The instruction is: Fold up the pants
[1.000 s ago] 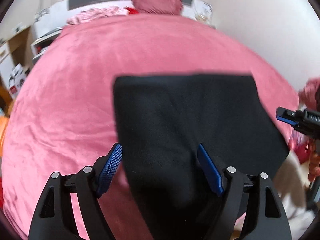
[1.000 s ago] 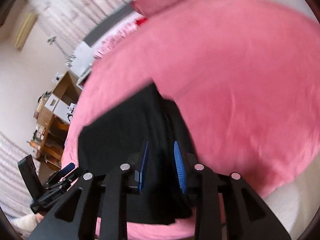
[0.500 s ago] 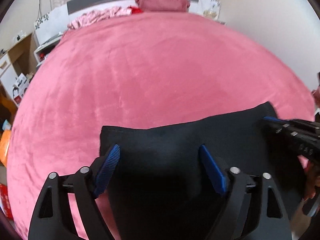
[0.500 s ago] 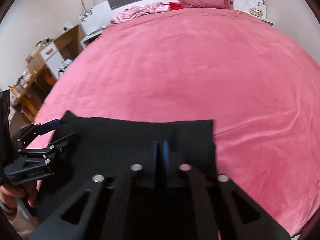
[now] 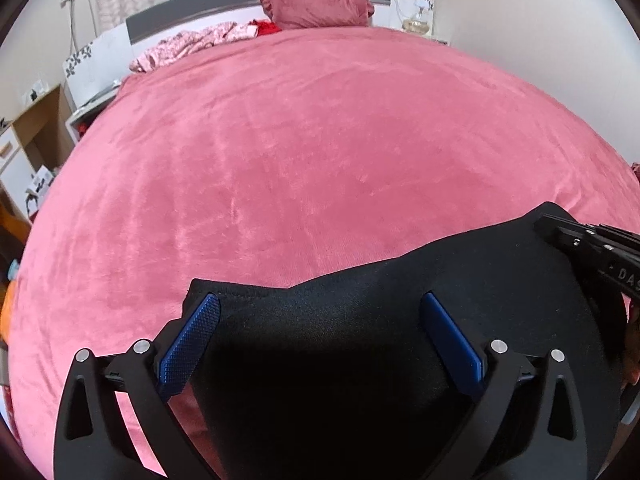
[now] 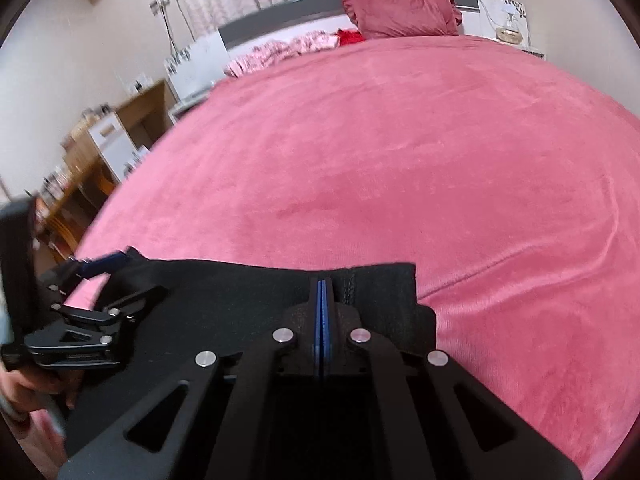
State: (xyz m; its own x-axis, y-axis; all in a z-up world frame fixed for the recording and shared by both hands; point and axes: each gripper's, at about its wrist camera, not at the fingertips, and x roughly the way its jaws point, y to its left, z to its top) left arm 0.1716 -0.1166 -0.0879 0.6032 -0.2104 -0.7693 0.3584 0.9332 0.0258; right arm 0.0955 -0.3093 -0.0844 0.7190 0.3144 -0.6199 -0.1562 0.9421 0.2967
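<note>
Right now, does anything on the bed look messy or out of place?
Mostly tidy. The black pants lie flat on the pink bedspread. The only untidy thing is a crumpled pink patterned cloth bunched by the headboard, beside the pillow.

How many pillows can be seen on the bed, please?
1. One dark pink pillow stands at the far end of the bed, against the headboard, right of some crumpled pink clothes. More may be hidden behind it.

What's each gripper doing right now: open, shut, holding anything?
Left gripper: open, jaws just widened, black pants lie between the pads, not pinched.
Right gripper: shut; whether it pinches the pants cannot be told.
</note>
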